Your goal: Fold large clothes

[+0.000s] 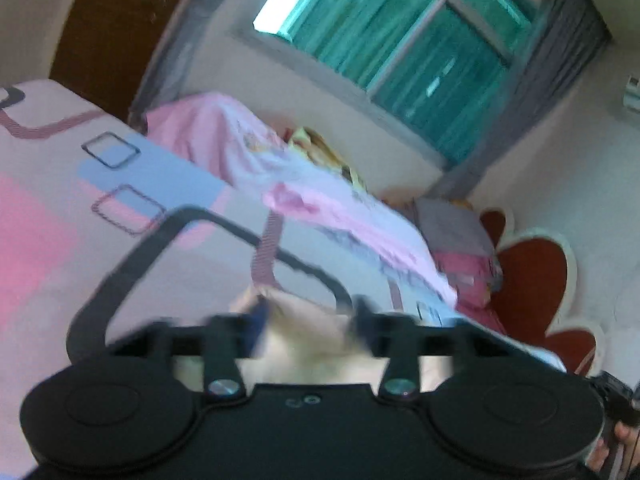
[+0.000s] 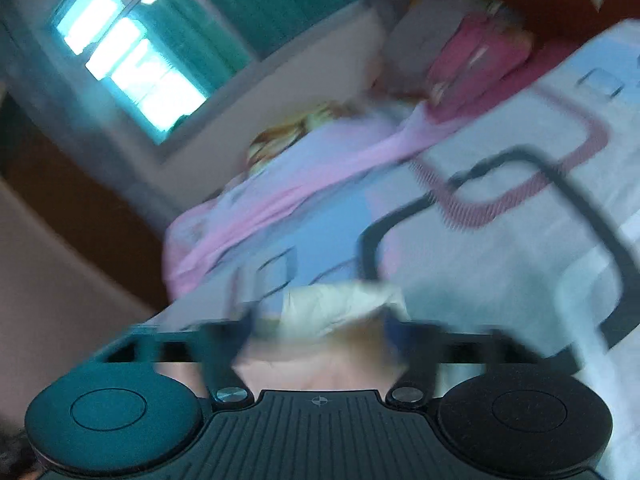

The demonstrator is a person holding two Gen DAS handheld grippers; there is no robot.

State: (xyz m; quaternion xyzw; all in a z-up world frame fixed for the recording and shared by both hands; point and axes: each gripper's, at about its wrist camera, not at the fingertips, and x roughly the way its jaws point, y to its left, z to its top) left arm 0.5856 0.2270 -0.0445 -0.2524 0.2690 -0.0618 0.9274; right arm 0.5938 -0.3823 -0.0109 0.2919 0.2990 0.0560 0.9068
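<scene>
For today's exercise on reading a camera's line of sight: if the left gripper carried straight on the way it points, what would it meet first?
Most likely the cream cloth lying between the open jaws of the left gripper, then the patterned bedsheet behind it. The picture is blurred, so depth is uncertain.

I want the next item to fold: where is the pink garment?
In the left wrist view the pink garment lies on the bed's far edge, below the window, beside a yellow item.

Patterned bedsheet (image 1: 60, 208), teal-curtained window (image 1: 400, 48), pink pillows (image 2: 472, 60), red headboard (image 1: 532, 276)
</scene>
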